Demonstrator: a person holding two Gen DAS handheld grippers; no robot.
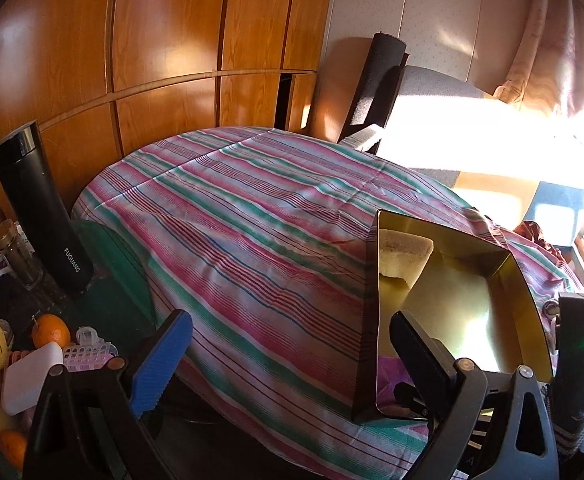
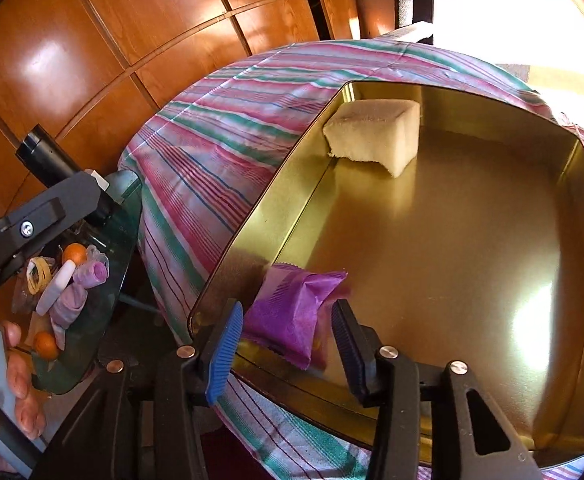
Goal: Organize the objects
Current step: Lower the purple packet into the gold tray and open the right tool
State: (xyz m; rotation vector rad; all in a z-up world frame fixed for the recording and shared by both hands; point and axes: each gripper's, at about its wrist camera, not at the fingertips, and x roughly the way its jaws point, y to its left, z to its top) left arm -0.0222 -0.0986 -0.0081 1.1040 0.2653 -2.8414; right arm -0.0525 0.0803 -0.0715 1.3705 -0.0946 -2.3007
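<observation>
Purple packet (image 2: pixel 292 316) — soft, crinkly wrapper — lies in the near left corner of the gold tin (image 2: pixel 452 248), leaning against the tin's left wall and front rim. It sits between the fingers of the right gripper (image 2: pixel 287 344); jaws narrow but parted, a sliver of gap showing on each side, pads not pressing the wrapper. Reads as a release just made, the packet resting on the tin floor by its own weight.

Step in hand, as I judge it: leave the packet in the tin and withdraw. To do it well, open a little further before lifting so neither ribbed pad drags the wrapper out, then back straight up and away from the front rim — the blue pad (image 2: pixel 223 356) hangs close outside the tin's corner and could catch the edge.

A pale sponge block (image 2: pixel 376 140) sits in the far left corner of the tin, well apart from the packet.

The tin rests on a striped cloth (image 1: pixel 251 220). The left gripper (image 1: pixel 292 356) hangs over that cloth beside the tin, jaws wide, nothing between them.

Off to the left, a low desk (image 1: pixel 115 248) carries the remaining clutter: oranges (image 1: pixel 51 330), a black flask (image 1: pixel 39 208), a white soap-like bar (image 1: pixel 31 376).
</observation>
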